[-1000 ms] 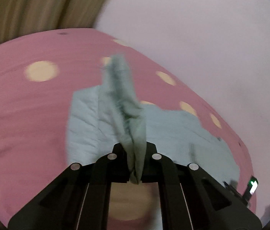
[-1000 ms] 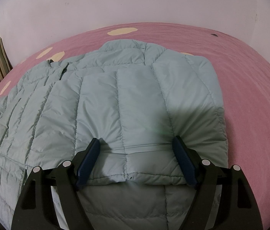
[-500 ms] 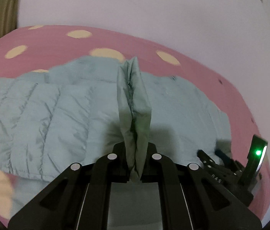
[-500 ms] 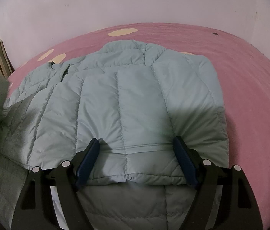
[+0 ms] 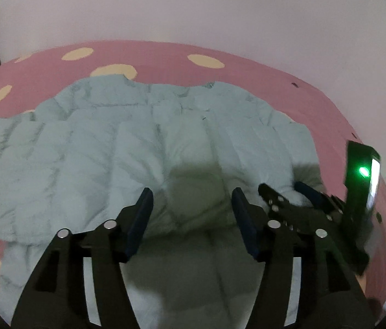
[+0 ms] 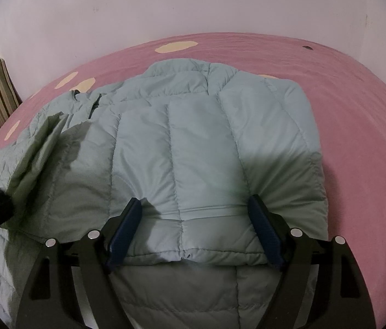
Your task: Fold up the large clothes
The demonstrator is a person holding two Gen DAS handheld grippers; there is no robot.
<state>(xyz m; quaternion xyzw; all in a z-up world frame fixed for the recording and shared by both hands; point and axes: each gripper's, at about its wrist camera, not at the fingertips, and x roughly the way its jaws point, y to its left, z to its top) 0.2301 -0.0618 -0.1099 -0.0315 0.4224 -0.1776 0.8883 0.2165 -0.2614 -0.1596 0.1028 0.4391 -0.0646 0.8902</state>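
Opening just now, the left tool (image 5: pixel 191 205) hangs wide over one puffy jacket (image 5: pixel 138 148) on the bed (image 5: pixel 247 68), nothing between its jaws, while the right tool (image 6: pixel 197 229), one of two, straddles the hem wide without pinching, so I'd bet the dropped sleeve (image 6: pixel 39 142) springs back unfolded.

Dim, soft indoor light; dark shadows fall near the lenses, fisheye edges curve and blacken.
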